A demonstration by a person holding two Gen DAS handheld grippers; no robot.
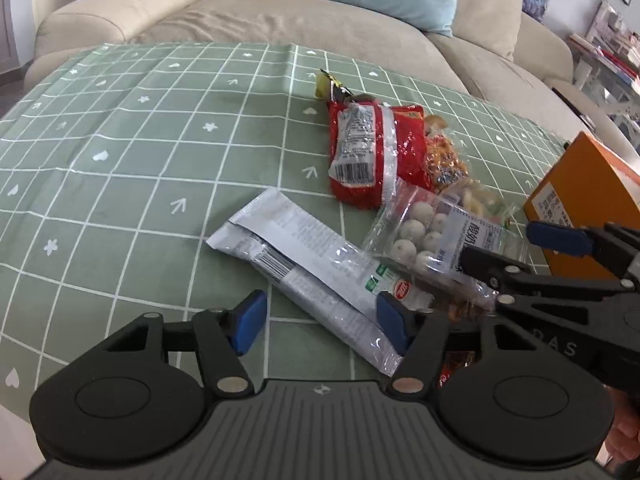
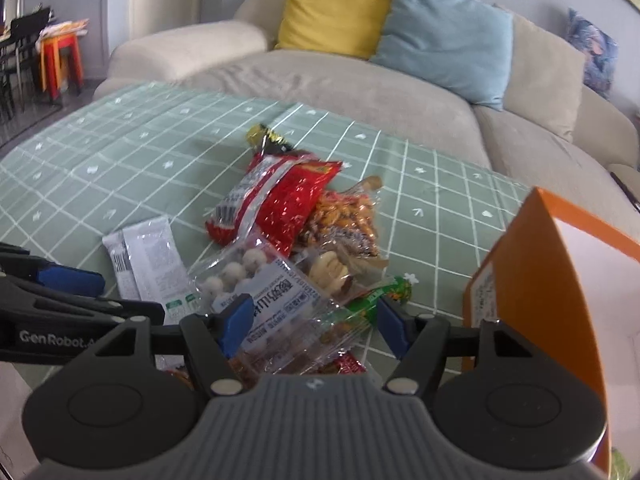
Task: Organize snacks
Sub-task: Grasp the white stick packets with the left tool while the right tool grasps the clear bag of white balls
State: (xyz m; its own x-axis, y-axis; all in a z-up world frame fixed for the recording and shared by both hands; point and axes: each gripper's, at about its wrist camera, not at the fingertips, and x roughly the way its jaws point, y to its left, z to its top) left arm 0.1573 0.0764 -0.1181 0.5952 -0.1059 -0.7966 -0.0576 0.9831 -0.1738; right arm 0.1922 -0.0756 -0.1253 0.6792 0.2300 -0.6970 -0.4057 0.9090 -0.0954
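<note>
Both wide-open, empty grippers, left gripper (image 1: 320, 326) and right gripper (image 2: 314, 324), straddle overlapping packets, long silver foil packet (image 1: 304, 268) and clear bag of white balls (image 2: 256, 280), so either may drag its neighbour.

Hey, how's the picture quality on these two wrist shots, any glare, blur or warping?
Left wrist view: sharp, with daylight glare on the silver-white long snack packet and the red plastic snack bag; the green checked tablecloth grid bows from the fisheye. Right wrist view: softer and slightly blurred, same bowing, edges darkened.
</note>
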